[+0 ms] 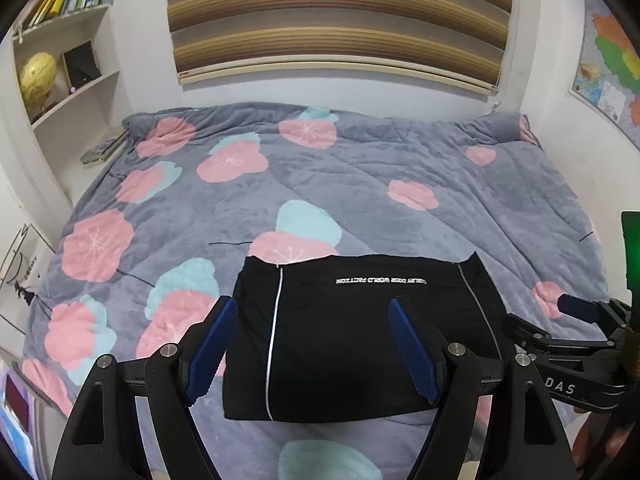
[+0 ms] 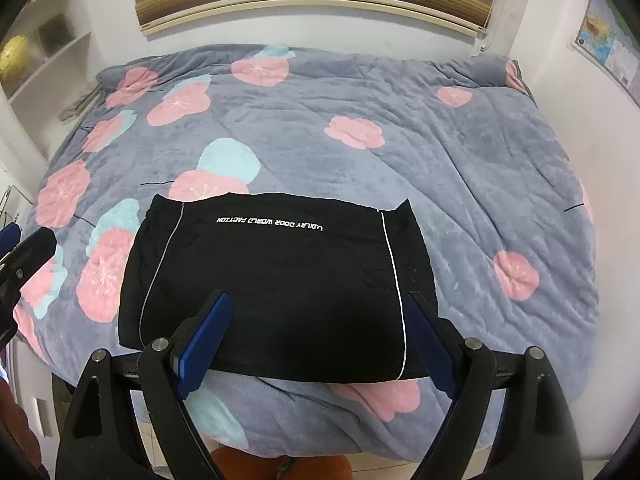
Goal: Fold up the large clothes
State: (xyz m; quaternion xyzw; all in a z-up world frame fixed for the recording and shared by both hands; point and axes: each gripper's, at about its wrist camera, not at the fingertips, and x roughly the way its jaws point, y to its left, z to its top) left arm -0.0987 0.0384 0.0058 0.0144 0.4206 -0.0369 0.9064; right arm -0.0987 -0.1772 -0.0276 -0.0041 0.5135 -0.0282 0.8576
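- The black folded garment with thin white piping and a line of white lettering (image 2: 276, 276) sits lower centre in both wrist views, flat on the bed's grey fleece blanket with pink and teal flowers (image 2: 460, 168), close to the near edge.
- Left hand-held gripper (image 1: 312, 344): blue pads spread wide, nothing between them, hovering over the garment's left half.
- Right hand-held gripper (image 2: 316, 336): also wide open and empty, above the near hem; it also pokes into the right edge of the left view.
- Looks like soft, light, floppy fabric, so it'll sag and slide if you grab one layer only.
- I'd pinch the two near corners through all layers; the piping lines make handy guides.
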